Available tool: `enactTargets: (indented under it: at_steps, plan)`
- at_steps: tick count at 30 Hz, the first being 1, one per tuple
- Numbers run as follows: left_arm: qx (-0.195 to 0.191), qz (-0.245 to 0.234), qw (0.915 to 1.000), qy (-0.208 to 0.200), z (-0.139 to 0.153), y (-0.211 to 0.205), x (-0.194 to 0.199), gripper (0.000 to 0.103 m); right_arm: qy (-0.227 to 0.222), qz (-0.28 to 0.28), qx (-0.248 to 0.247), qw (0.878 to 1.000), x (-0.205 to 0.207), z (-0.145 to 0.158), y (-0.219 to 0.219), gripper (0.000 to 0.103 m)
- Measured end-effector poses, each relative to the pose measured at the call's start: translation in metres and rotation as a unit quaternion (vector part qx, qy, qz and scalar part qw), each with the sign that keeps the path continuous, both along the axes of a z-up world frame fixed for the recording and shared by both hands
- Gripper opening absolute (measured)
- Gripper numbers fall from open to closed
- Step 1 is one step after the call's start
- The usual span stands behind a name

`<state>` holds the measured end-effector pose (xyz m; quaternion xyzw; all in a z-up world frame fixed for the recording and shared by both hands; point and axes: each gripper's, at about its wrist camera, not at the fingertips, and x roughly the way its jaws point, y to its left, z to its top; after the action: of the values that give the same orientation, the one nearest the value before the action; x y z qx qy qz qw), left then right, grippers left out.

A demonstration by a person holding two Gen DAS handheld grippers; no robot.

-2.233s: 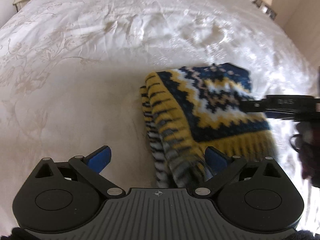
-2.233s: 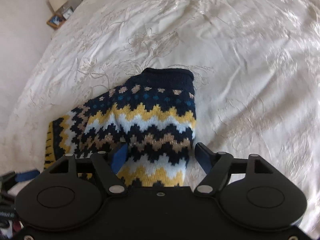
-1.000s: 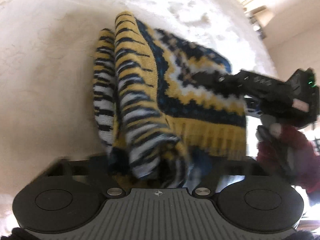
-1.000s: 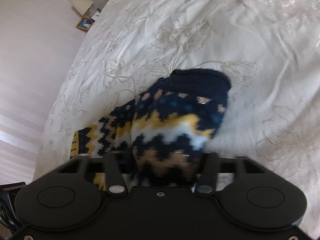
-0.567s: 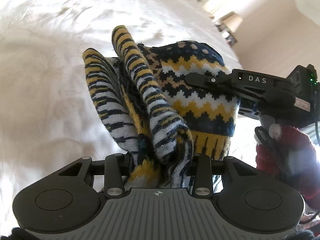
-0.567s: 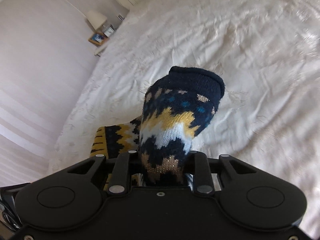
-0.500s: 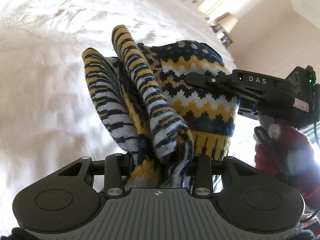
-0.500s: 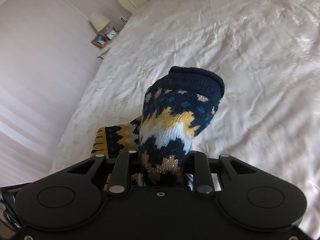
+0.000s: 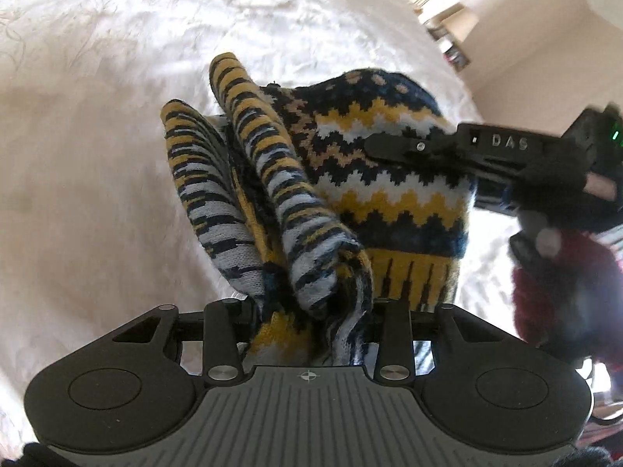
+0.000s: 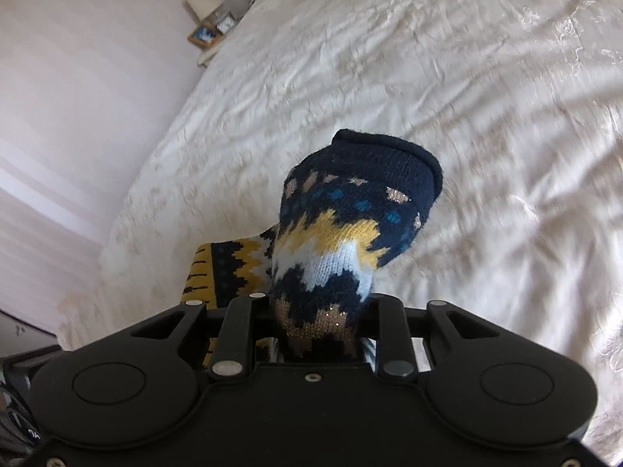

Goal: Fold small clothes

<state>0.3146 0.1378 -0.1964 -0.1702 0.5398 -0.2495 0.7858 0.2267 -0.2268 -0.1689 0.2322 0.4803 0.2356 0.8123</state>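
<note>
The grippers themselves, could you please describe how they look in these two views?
The left gripper has a ribbed grey body, black linkages, silver pivot screws and a small crosshair mark. The right gripper is all black; seen side-on it reads "DAS" with a green light. A dark red sleeve shows behind it.

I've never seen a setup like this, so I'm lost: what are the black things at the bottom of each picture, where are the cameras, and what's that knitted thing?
There is no robot here. A person holds a two-finger gripper in each hand, and each gripper carries a wide-angle camera looking forward along its fingers. One picture comes from the left gripper, the other from the right gripper. Both are shut on the same patterned knitted garment, navy, yellow and white, lifting it above a white bedspread. In the left view you also see the right gripper from the side, marked DAS. A bedside table with a lamp stands in the background.
</note>
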Motion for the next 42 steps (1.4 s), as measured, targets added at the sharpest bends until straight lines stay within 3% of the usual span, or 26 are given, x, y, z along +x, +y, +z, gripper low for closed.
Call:
enactTargets:
  at_steps: [4,6,10,14,16,20,26,31,34,37,38,39,42]
  plan:
    - [0.103,0.043,0.9934,0.026,-0.027,0.002,0.008,0.057,0.013,-0.008,-0.079,0.997,0.000,-0.031,-0.001,0.059]
    - [0.112,0.089,0.9885,0.048,-0.037,0.021,0.009,0.069,0.014,-0.025,-0.134,0.991,-0.001,-0.042,-0.007,0.063]
    - [0.118,0.116,0.9853,0.043,-0.033,0.040,0.004,0.070,-0.013,-0.043,-0.125,0.991,-0.016,-0.038,-0.034,0.069]
    - [0.141,0.115,0.9834,-0.001,0.004,0.037,-0.029,0.069,-0.041,-0.050,-0.130,0.989,-0.029,-0.023,-0.051,0.069]
    - [0.143,0.110,0.9827,-0.043,0.035,0.034,-0.031,0.069,-0.051,-0.051,-0.131,0.989,-0.037,-0.015,-0.055,0.065]
    - [0.146,0.078,0.9807,-0.104,0.067,0.015,-0.003,0.069,-0.071,-0.030,-0.141,0.987,-0.042,-0.004,-0.049,0.016]
    - [0.151,0.007,0.9804,-0.125,0.043,-0.022,0.050,0.069,-0.058,-0.017,-0.125,0.990,-0.034,-0.013,-0.025,0.015]
    - [0.193,-0.042,0.9783,-0.063,-0.010,-0.031,0.070,0.070,0.024,-0.029,-0.170,0.985,-0.010,-0.055,-0.018,0.015]
    - [0.200,-0.071,0.9746,-0.072,-0.020,-0.031,0.069,0.073,0.034,-0.038,-0.174,0.983,-0.006,-0.060,-0.017,0.014]
    - [0.188,-0.072,0.9775,-0.062,-0.016,-0.026,0.070,0.078,0.010,-0.050,-0.168,0.984,-0.017,-0.043,-0.016,0.026]
    - [0.187,-0.074,0.9777,-0.061,-0.016,-0.026,0.070,0.078,-0.001,-0.055,-0.168,0.984,-0.023,-0.035,-0.016,0.036]
    - [0.186,-0.076,0.9778,-0.060,-0.016,-0.026,0.069,0.079,-0.012,-0.058,-0.171,0.983,-0.031,-0.028,-0.015,0.053]
    - [0.184,-0.079,0.9779,-0.060,-0.017,-0.026,0.069,0.082,-0.027,-0.062,-0.182,0.981,-0.050,-0.018,-0.009,0.077]
